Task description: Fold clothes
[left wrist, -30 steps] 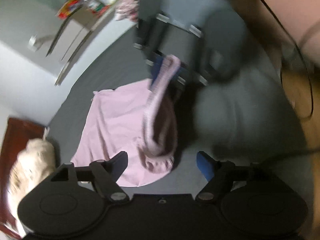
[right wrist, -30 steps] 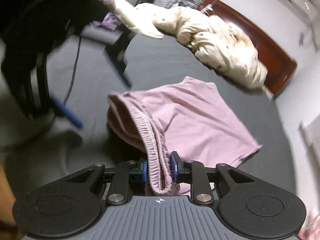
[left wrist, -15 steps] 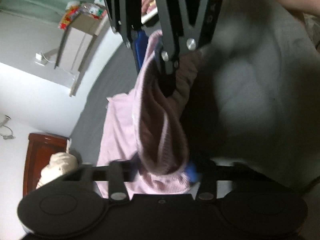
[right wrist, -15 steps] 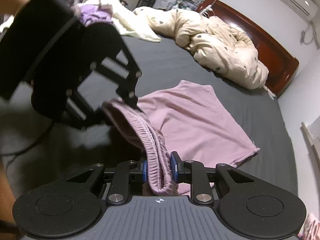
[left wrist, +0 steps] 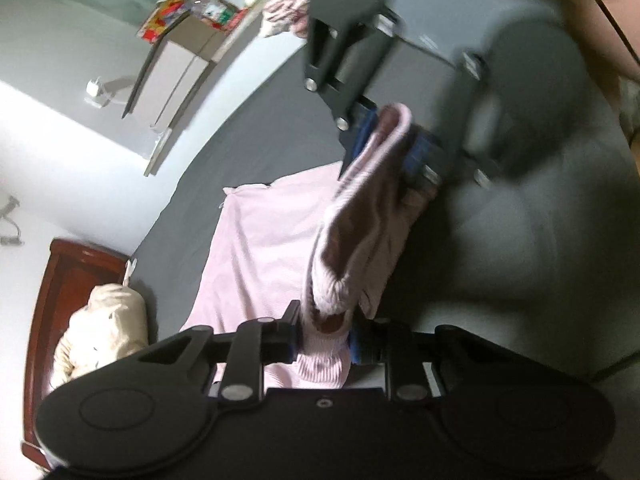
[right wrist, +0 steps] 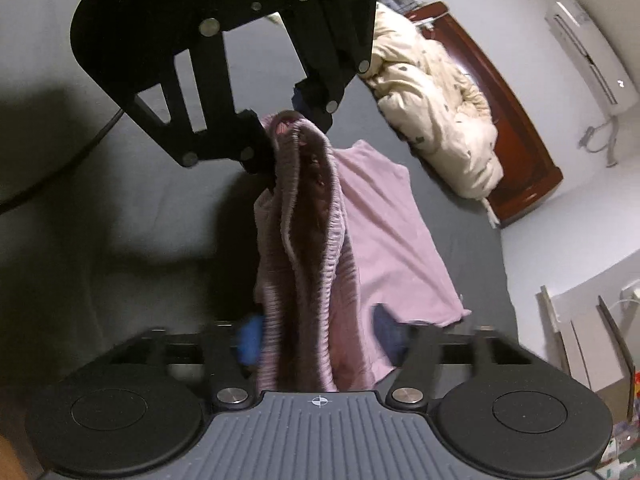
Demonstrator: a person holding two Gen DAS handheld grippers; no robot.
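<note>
Two grippers met at the shorts' (right wrist: 304, 240) waistband above the bed (right wrist: 120, 220) — our left gripper (left wrist: 324, 336) was closing on it, our right gripper (right wrist: 316, 336) was opening (band between its jaws). We judged best: release only once the left grip felt firm.

Ribbed pink cloth shorts (right wrist: 312, 240), glossy wooden headboard (right wrist: 516, 120)

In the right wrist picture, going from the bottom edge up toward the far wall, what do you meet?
Right hand-held gripper → pink ribbed waistband → left hand-held gripper → cream duvet → dark wooden headboard.
</note>
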